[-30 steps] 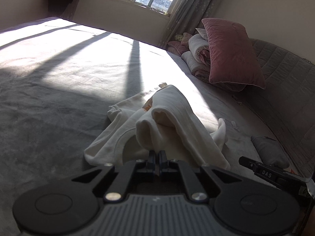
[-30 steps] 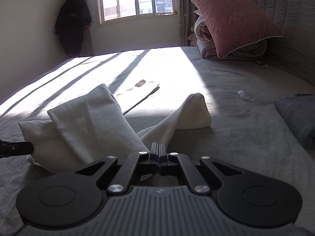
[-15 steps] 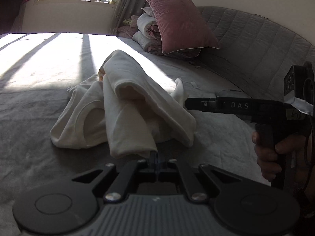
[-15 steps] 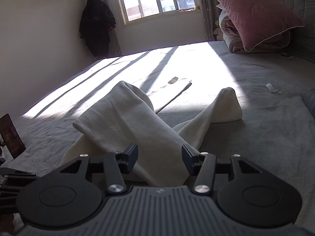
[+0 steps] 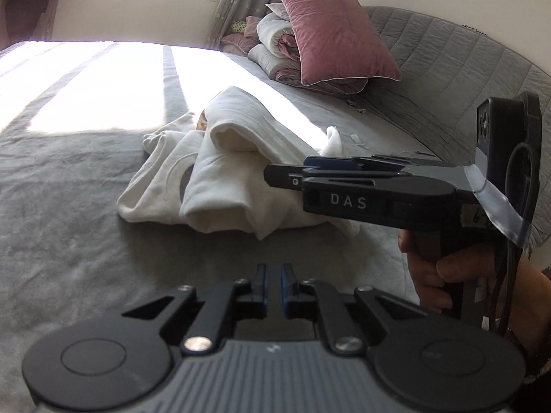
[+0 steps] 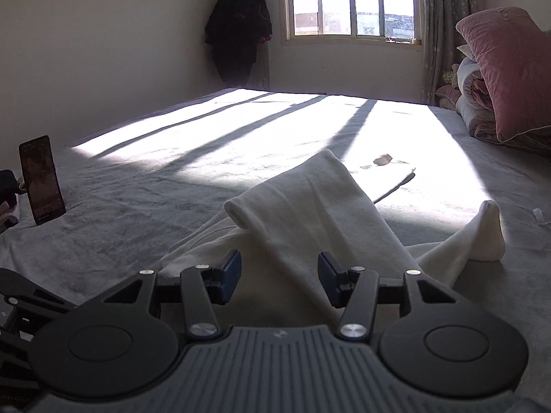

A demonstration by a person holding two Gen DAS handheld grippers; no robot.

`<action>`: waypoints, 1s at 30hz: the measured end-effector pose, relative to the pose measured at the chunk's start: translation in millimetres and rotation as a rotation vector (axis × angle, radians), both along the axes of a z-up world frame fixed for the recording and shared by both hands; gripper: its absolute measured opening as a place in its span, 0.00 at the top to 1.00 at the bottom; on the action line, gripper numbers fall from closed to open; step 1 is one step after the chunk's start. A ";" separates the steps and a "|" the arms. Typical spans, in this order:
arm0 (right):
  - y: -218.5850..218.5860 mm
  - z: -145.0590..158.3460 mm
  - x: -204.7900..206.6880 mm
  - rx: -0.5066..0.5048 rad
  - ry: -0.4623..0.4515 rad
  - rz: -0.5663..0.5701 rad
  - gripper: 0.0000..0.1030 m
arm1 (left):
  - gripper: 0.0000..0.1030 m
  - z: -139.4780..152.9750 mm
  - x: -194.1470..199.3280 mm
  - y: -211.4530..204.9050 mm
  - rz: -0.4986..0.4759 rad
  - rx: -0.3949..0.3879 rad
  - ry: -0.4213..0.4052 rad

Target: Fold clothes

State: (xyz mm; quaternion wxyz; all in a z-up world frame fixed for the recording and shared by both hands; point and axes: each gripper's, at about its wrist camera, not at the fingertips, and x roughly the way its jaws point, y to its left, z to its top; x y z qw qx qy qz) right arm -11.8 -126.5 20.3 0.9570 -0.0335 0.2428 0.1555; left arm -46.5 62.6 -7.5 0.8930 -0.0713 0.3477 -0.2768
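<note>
Both tools, left [image 5: 273, 287] and right [image 6: 279, 280], released, face rumpled soft white garment [image 5: 220, 175] on grey bed [image 5: 69, 241].

A home bedroom. Ahead of the fingers spreads a wide bed [image 6: 172, 186] under a grey plush cover, sunlit in stripes from a barred window [image 6: 351, 0] with a patterned curtain [image 6: 444, 27]. Far right of the fingers, a dusty-pink pillow [image 5: 337, 34] leans on rolled quilts [image 5: 275, 44] against a quilted grey headboard [image 5: 447, 69]. A dark coat [image 6: 237, 27] hangs in the corner; a phone [image 6: 41, 179] stands propped, far left.
</note>
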 end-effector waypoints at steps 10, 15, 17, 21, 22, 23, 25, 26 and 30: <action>-15.7 -1.6 -4.2 -0.038 0.024 -0.077 0.96 | 0.42 5.7 17.8 28.2 0.151 -0.134 0.082; -35.1 12.8 -33.2 -0.007 -0.002 -0.123 0.96 | 0.40 5.9 26.5 30.2 0.184 -0.189 0.131; -43.3 17.3 -45.5 -0.019 -0.001 -0.146 0.96 | 0.38 7.0 27.9 28.8 0.195 -0.199 0.137; -56.9 23.6 -63.1 -0.090 -0.002 -0.187 0.97 | 0.34 9.8 31.3 24.2 0.196 -0.214 0.147; -60.7 24.7 -66.5 -0.106 0.001 -0.199 0.96 | 0.33 11.1 31.0 23.0 0.191 -0.221 0.146; -64.6 25.7 -69.9 -0.122 0.004 -0.210 0.96 | 0.31 12.3 30.8 21.7 0.186 -0.227 0.144; -73.2 26.3 -76.7 -0.149 0.013 -0.231 0.97 | 0.29 13.6 29.2 18.7 0.181 -0.230 0.138; -77.7 26.1 -80.2 -0.161 0.019 -0.240 0.97 | 0.28 13.6 28.9 17.2 0.183 -0.231 0.137; -95.9 24.0 -92.9 -0.200 0.049 -0.277 0.97 | 0.28 9.1 30.2 13.2 0.201 -0.240 0.161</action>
